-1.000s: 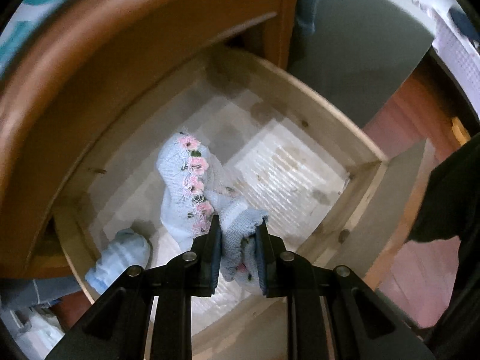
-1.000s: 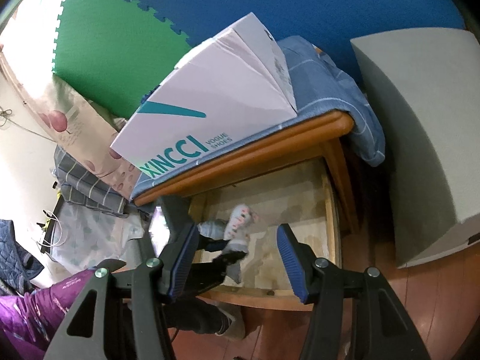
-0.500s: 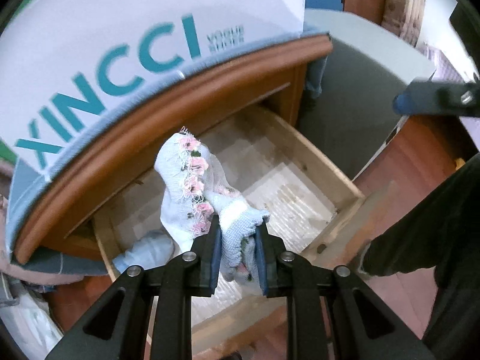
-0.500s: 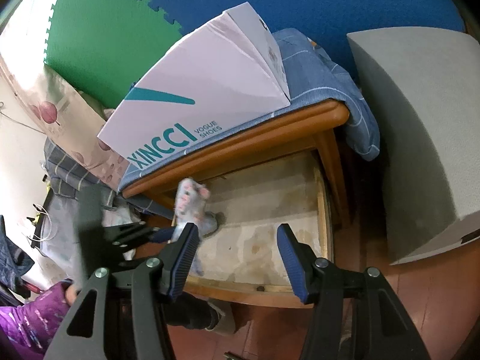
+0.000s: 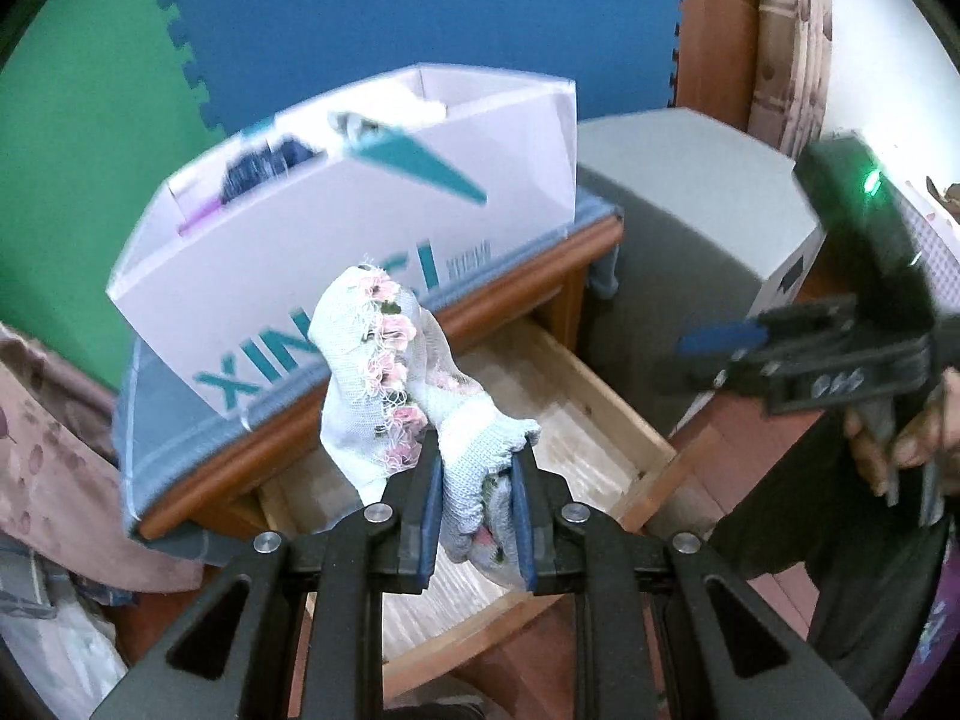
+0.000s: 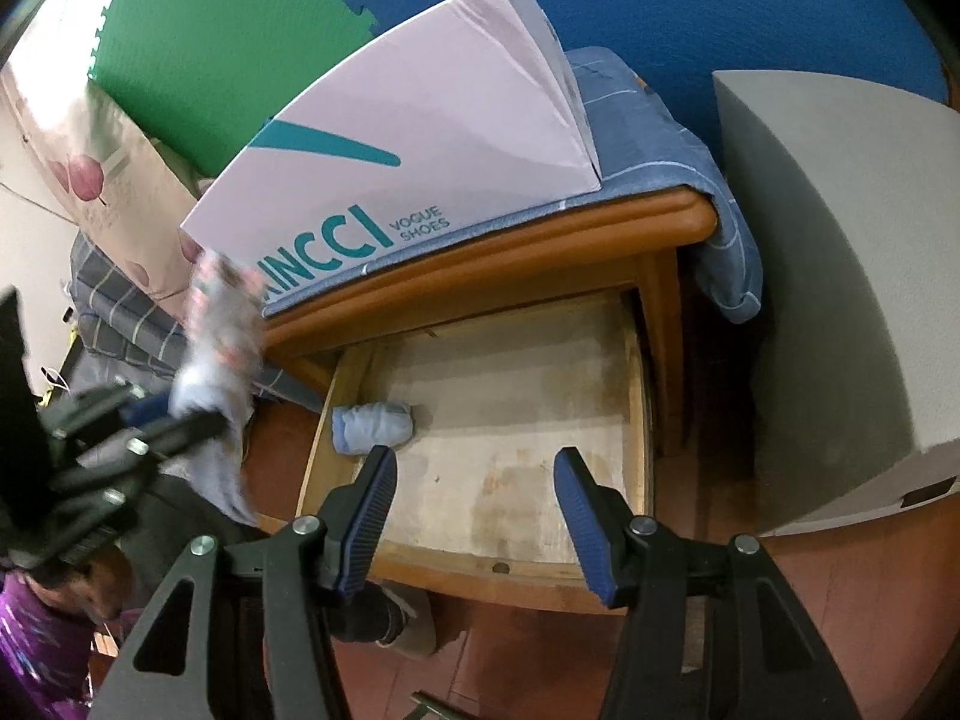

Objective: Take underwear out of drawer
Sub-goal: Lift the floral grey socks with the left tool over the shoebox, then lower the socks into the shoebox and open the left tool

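Observation:
My left gripper (image 5: 474, 468) is shut on pale blue underwear (image 5: 384, 396) with pink flower lace, holding it up in the air above and left of the open wooden drawer (image 5: 600, 396). The underwear (image 6: 219, 336) also shows blurred at the left of the right wrist view, outside the drawer (image 6: 639, 408). A rolled pale blue garment (image 6: 375, 423) lies in the drawer's near left corner. My right gripper (image 6: 474, 486) is open and empty above the drawer's front; it also shows in the left wrist view (image 5: 726, 342).
A white XINCCI shoe box (image 6: 420, 144) sits on a blue cloth (image 6: 660, 138) on the wooden cabinet top. A grey block (image 6: 840, 276) stands right of the cabinet. Folded bedding (image 6: 108, 312) is at the left. Green and blue foam mats (image 5: 360, 12) line the wall.
My left gripper has lifted the lace underwear up out of the drawer and away to the left, above the cabinet top's level. The right gripper stayed open above the drawer.

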Demonstrator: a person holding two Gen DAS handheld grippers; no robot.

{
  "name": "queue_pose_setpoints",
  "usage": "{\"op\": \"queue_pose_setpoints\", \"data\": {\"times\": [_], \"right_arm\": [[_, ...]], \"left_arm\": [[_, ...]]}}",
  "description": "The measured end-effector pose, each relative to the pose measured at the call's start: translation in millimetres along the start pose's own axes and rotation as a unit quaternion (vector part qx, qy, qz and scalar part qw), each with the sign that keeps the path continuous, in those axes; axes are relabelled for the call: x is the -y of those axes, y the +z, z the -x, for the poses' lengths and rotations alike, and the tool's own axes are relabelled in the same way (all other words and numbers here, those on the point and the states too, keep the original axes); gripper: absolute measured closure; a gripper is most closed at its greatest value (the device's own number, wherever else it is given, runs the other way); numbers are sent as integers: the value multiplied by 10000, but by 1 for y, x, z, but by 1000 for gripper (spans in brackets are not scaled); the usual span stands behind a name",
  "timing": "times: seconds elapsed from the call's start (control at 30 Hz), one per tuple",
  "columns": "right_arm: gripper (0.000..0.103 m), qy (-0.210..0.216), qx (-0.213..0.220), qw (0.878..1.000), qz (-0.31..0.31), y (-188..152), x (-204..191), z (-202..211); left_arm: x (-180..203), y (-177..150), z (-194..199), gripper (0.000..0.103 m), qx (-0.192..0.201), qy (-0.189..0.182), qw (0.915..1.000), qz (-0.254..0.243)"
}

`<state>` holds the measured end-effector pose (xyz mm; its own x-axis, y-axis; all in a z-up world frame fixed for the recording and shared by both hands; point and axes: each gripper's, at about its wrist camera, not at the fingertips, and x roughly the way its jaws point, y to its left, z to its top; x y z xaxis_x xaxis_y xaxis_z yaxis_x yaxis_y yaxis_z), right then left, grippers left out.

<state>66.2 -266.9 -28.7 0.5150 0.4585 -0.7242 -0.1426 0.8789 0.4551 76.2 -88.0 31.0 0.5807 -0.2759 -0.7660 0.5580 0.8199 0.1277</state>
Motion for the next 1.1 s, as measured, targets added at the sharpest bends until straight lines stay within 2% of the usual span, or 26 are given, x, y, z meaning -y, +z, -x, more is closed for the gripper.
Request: {"op": "queue_pose_setpoints", "data": {"times": [0.23,0.47,0.67,0.8,1.1], "right_arm": [[47,-28,-21,10000,82,-1,-2,0],[47,-14,-20,9999,135,-3,-3,0],[47,24,-54,9998,182,-2,-6,-2],[47,33,-97,9997,233,-2,-8,-4],[47,84,-187,9993,304,-4,-11,-8]], "left_arm": [[-3,28,28,84,397,181,9990,-12],[-19,70,33,84,669,447,9967,73],[-41,112,16,84,770,691,9944,231],[-57,133,-5,84,683,763,9940,373],[-80,158,-49,83,430,1008,9928,476]]}}
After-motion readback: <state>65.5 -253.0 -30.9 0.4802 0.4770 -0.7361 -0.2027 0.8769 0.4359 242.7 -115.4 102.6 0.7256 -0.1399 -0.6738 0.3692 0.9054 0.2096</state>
